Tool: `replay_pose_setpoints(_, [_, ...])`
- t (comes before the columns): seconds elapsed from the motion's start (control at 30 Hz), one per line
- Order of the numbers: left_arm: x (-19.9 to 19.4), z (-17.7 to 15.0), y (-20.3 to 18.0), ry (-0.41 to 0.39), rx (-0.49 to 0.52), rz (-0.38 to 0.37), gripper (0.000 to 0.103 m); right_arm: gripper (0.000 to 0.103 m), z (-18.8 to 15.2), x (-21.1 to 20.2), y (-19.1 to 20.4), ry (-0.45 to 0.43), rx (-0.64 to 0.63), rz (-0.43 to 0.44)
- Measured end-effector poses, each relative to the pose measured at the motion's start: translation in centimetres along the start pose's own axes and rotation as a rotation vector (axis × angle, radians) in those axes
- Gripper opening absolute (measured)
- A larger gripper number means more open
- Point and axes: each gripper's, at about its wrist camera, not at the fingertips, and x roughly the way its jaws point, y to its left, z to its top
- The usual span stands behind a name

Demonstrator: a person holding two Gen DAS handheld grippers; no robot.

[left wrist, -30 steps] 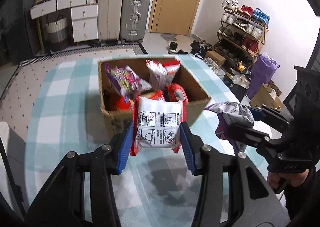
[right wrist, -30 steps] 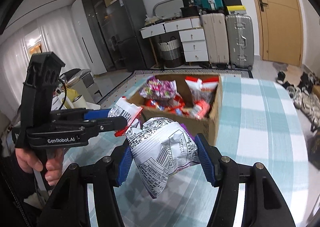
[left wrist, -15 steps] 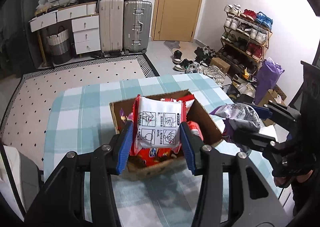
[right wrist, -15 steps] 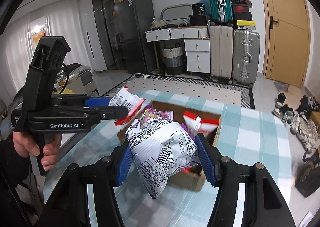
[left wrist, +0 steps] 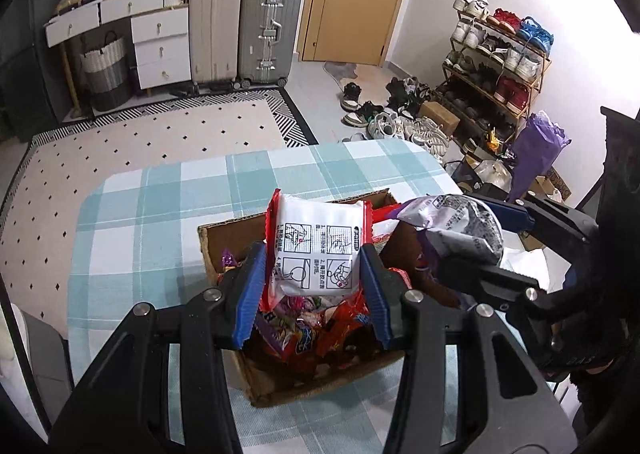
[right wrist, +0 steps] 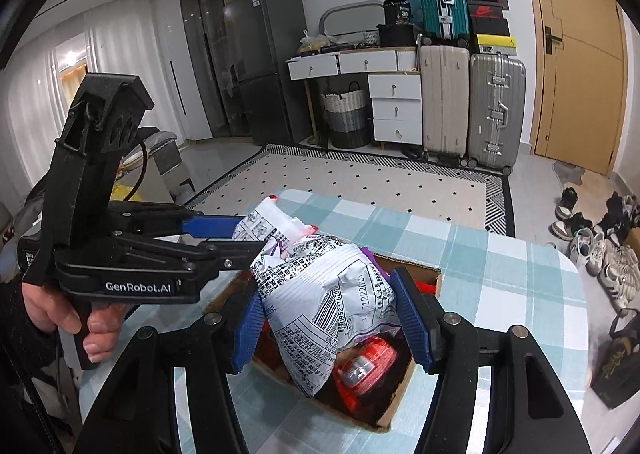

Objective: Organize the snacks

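The left tool (left wrist: 314, 278) grips a flat white packet with red edges (left wrist: 318, 250) between its blue pads (left wrist: 252, 294). The side facing the camera is white and printed with four boxed line drawings and small black text, and the red crimped seams show along its top and sides. The packet is held above an open cardboard box (left wrist: 320, 386) that stands on a table covered with a pale blue and white checked cloth (left wrist: 160, 213).

The right tool (right wrist: 326, 314) is clamped on a puffy silver-white bag (right wrist: 328, 302), crinkled, with purple showing at its edge and dense black print, a barcode and a date code on the side turned toward the camera. This bag also hangs over the box, just beside the red-edged packet; in the right wrist view the two wrappers appear to touch or overlap, though which is not certain.

Inside the box lies a loose heap of other snacks (left wrist: 316, 334) in red, purple and orange wrappers, and a red packet with a round clear end (right wrist: 364, 370) shows below the silver bag.

A bare hand (right wrist: 68, 314) holds the left tool's handle. The box sits toward the near part of the table.
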Motion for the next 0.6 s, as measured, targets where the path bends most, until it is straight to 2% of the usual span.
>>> replay_pose_setpoints(0.1, [1.8, -0.2, -0.2, 0.019, 0.001, -0.016, 0.044, 0.063, -0.1, 0.8, -0.4, -0.002, 0.005, 0.000])
replay_pose_setpoints(0.17, [3.0, -0.1, -0.3, 0.054, 0.004, 0.004, 0.052, 0.069, -0.3, 1.2, -0.7, -0.011, 0.000, -0.006])
replay_pose_setpoints(0.2, [3.5, -0.1, -0.1, 0.066, 0.006, 0.038, 0.061, 0.074, -0.4, 1.3, -0.8, -0.017, -0.005, -0.013])
replay_pose_setpoints(0.23, [3.7, -0.2, -0.1, 0.064, 0.008, 0.054, 0.069, 0.085, -0.5, 1.4, -1.0, -0.021, -0.008, -0.023])
replay_pose_setpoints(0.27, [3.7, -0.3, 0.1, 0.051, 0.005, 0.051, 0.073, 0.088, -0.8, 1.3, -1.1, -0.029, -0.009, -0.038])
replay_pose_setpoints(0.33, [3.6, -0.5, 0.3, 0.035, 0.000, 0.044, 0.082, 0.088, -1.0, 0.8, -1.4, -0.053, -0.004, -0.011])
replay_pose_setpoints(0.6, [1.6, -0.9, 0.2, 0.005, -0.001, 0.064, 0.082, 0.088, -1.0, -1.0, -1.3, -0.084, -0.025, -0.026])
